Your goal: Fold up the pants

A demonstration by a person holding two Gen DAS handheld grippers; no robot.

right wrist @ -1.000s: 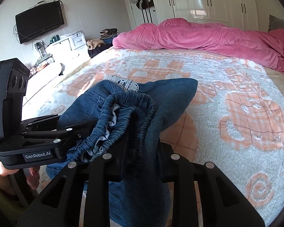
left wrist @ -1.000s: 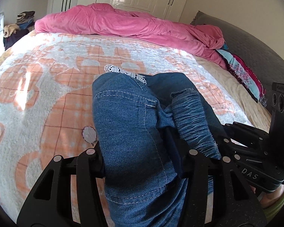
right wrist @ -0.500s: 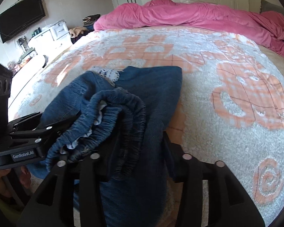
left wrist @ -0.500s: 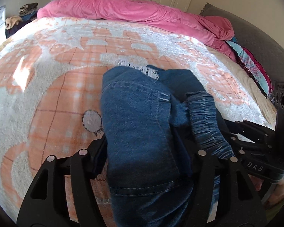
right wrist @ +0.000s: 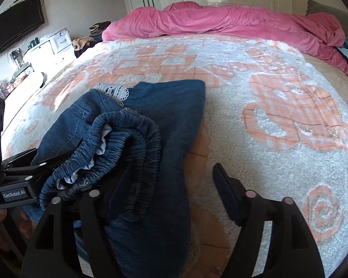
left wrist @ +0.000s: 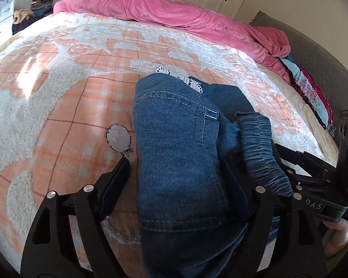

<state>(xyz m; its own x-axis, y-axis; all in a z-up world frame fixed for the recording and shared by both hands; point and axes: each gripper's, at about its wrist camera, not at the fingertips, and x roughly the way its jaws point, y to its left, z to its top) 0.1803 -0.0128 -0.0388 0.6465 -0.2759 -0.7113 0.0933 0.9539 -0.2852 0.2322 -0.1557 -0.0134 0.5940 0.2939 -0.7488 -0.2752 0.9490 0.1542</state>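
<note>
The blue denim pants [left wrist: 178, 139] lie in a folded bundle on the orange-and-white blanket [left wrist: 69, 92], the gathered elastic waistband [left wrist: 257, 143] on top at the right and white lace trim [left wrist: 181, 78] at the far end. My left gripper [left wrist: 174, 176] straddles the near part of the bundle; its jaws are opening, and the left finger [left wrist: 118, 173] stands clear of the cloth. In the right wrist view the pants [right wrist: 169, 115] and waistband [right wrist: 127, 139] lie between the fingers of my right gripper [right wrist: 164, 192], whose jaws are also opening, the right finger [right wrist: 225, 190] well off the denim.
A crumpled pink duvet [right wrist: 220, 20] runs along the far side of the bed. A grey headboard [left wrist: 313, 58] and a patterned pillow [left wrist: 313, 92] are to the right. A wall TV [right wrist: 16, 30] and a white dresser [right wrist: 55, 46] stand past the bed's left edge.
Both grippers sank toward the bed and spread their jaws, letting go of the denim. The pants bundle now rests on the blanket.
</note>
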